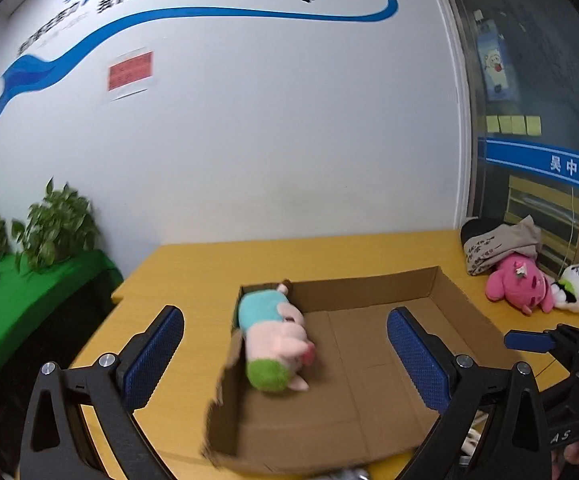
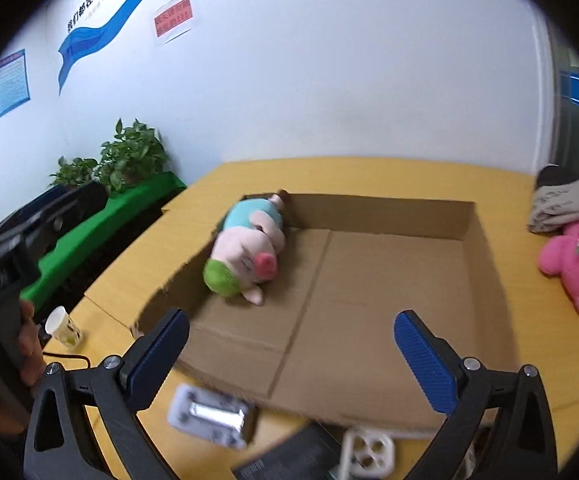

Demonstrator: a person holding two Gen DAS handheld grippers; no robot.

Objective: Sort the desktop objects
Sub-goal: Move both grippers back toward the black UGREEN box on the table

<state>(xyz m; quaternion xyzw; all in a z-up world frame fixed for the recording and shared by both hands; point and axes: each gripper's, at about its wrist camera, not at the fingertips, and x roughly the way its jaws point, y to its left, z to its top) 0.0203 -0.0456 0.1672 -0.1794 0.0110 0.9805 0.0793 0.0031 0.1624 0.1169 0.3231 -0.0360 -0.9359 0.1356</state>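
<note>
Pig plush (image 2: 249, 256) lies in the cardboard box's (image 2: 369, 320) far-left corner; soft, light, squeeze its belly; both grippers' fingers (image 1: 161, 356) gape wide, empty.

The blue horizontal band across the glass partition (image 1: 545, 166) carries white Chinese characters reading 吴中区人, cut off at the frame's edge. On the white wall, dark lettering above the blue painted ribbon (image 2: 89, 12) reads 我们都在努力. The red paper notice on the wall (image 2: 173, 18) bears print too blurred to read.
</note>
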